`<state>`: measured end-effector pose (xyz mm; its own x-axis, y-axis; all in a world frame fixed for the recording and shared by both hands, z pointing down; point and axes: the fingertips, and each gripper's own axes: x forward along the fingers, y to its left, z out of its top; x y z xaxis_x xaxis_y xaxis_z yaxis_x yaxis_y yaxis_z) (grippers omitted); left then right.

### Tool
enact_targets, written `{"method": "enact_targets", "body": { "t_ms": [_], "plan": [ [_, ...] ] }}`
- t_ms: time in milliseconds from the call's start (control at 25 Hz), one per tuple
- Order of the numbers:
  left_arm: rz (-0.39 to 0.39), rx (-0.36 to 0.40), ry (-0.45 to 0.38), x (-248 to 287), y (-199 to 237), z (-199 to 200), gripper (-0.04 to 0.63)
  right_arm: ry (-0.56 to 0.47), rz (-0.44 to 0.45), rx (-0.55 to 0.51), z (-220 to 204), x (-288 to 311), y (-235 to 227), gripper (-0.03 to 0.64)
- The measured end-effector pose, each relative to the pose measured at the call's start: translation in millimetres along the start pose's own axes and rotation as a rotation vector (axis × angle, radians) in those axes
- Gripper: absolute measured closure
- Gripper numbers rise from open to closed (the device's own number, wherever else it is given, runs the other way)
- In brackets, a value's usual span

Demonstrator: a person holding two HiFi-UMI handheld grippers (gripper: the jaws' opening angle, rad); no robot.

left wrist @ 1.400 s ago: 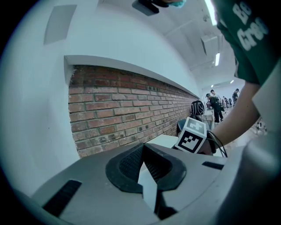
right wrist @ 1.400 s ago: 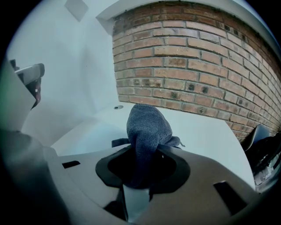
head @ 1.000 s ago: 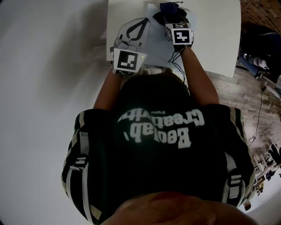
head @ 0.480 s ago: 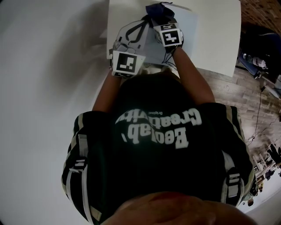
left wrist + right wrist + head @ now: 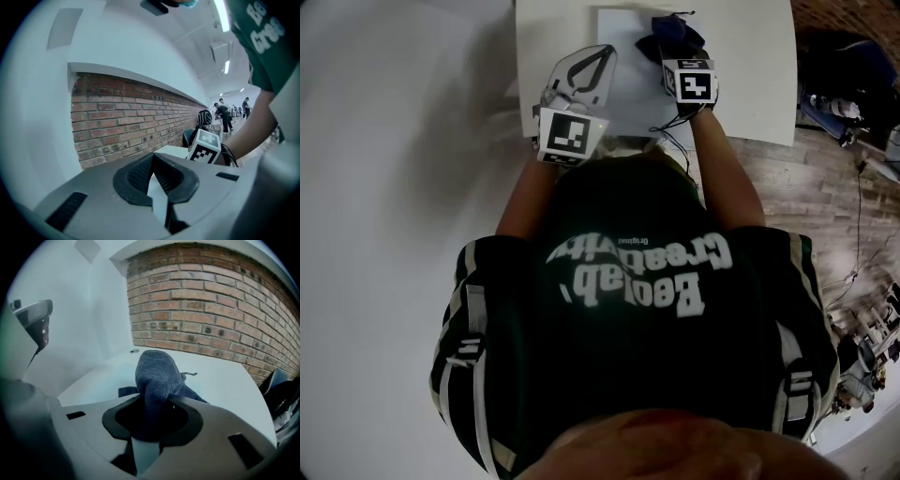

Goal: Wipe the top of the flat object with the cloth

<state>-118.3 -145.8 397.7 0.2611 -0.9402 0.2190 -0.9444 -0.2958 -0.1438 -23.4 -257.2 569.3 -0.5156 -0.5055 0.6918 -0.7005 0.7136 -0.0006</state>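
The right gripper [image 5: 150, 425] is clamped on a dark blue woven cloth [image 5: 157, 373]. The cloth bunches up out of the jaws into a rounded wad, with a loose fold trailing down onto the pale surface ahead. Gripping it in a wad like this gives a soft pad to press and drag, while the hard jaws stay off the surface.

In the head view the cloth sits at the far right part of the thin white flat sheet [image 5: 628, 80]. The sheet lies on the white rectangular table [image 5: 755, 84], close in front of the person.

The left gripper [image 5: 598, 58] reaches to the sheet's left edge. Its own view shows the jaws drawn together on a narrow white strip. This is probably that edge pinched between them, though the view is too tight to be sure. Pinning one side would stop the light sheet sliding or lifting under the cloth.

The two grippers stand near each other with bare sheet between them. I judge the wiping to be under way at the far side, with the near part yet to be covered.
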Motion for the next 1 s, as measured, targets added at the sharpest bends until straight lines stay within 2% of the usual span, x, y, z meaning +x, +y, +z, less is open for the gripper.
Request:
{"method": "enact_targets", "body": {
  "t_ms": [240, 480, 640, 1000],
  "plan": [
    [-0.038, 0.019, -0.030, 4, -10, 9, 0.594, 0.010, -0.096, 0.044, -17, -22, -39, 0.517],
    [-0.029, 0.014, -0.039, -5, -8, 7, 0.594, 0.014, -0.109, 0.045, -19, -22, -35, 0.517],
    [-0.017, 0.006, -0.030, -12, 1, 1, 0.594, 0.019, -0.080, 0.031, -11, -16, -12, 0.517],
    [0.036, -0.008, -0.011, -41, 16, -12, 0.594, 0.017, 0.060, -0.029, -2, 3, 76, 0.517]
  ]
}}
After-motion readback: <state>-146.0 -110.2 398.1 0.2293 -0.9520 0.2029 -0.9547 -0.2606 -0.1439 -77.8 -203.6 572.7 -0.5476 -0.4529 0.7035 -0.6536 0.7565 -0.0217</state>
